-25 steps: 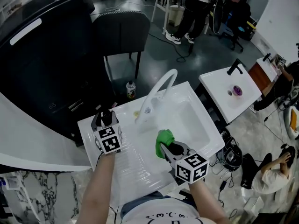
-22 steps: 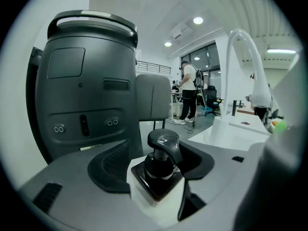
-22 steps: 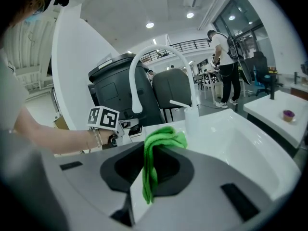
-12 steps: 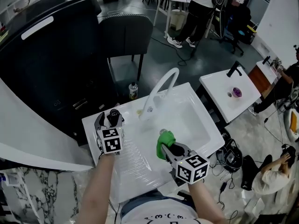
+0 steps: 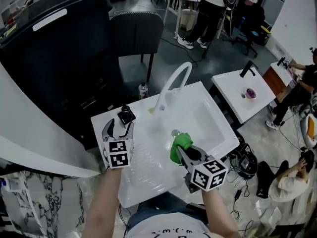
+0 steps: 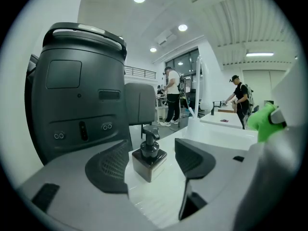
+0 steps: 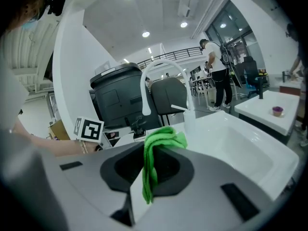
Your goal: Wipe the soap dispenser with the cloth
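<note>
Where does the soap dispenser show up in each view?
Head view: soap dispenser left of centre, just ahead of the left gripper.
Left gripper view: soap dispenser at centre, between the open jaws, untouched.
Right gripper view: soap dispenser small, left of the green cloth.
Shared landmark: white faucet.

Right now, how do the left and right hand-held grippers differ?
The left hand-held gripper has its jaws wide apart, just been opening; the right hand-held gripper has its jaws shut. The left touches nothing, the soap dispenser standing free between its jaws; the right pinches the green cloth. Both hover over the white sink top.
</note>
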`<state>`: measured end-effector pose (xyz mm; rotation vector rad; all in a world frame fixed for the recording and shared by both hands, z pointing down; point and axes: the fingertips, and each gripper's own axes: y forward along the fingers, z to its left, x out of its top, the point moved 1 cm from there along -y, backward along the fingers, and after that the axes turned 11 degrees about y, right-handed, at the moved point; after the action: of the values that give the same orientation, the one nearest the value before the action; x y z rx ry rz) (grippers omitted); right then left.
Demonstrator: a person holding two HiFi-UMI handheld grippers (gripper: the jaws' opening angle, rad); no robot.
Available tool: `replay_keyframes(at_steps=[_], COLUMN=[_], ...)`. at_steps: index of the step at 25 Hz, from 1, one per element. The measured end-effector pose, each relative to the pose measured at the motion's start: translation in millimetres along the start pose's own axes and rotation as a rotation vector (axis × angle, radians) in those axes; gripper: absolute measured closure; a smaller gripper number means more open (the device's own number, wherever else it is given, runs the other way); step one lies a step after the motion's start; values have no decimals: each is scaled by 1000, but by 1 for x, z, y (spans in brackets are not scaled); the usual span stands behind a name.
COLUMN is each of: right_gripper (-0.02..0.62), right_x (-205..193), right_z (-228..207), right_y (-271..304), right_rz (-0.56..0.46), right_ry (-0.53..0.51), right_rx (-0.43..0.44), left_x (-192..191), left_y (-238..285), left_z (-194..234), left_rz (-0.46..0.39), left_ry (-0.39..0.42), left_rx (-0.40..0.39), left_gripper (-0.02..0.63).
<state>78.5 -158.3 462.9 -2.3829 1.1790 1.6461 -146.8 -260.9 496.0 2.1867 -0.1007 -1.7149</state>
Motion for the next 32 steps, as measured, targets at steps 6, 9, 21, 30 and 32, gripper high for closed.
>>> replay_keyframes(at_steps=[6,9,21,30,32], right_gripper=[545,545,545,545,546], right_x=[12,22,53,63,63], right_z=[10,18,52,57,57], right_y=[-12,-18,-65,-78,-81], right_rz=[-73,-116,-303,-346,-351], right_ry=[-14,-76,-456,-429,-422], right_rx=[31,58,75,116,126], left_x=[6,16,70,83,84], left_y=[-44,-69,-182,-236,-241], left_z=[-1,-6,-10,-4,-4], left_rz=[-71,-116,-340,-375,-380], left_ry=[-39,-37,78,91,86], left_rx=[-3,-4,176,288,302], left_gripper=[311,330,591,591,591])
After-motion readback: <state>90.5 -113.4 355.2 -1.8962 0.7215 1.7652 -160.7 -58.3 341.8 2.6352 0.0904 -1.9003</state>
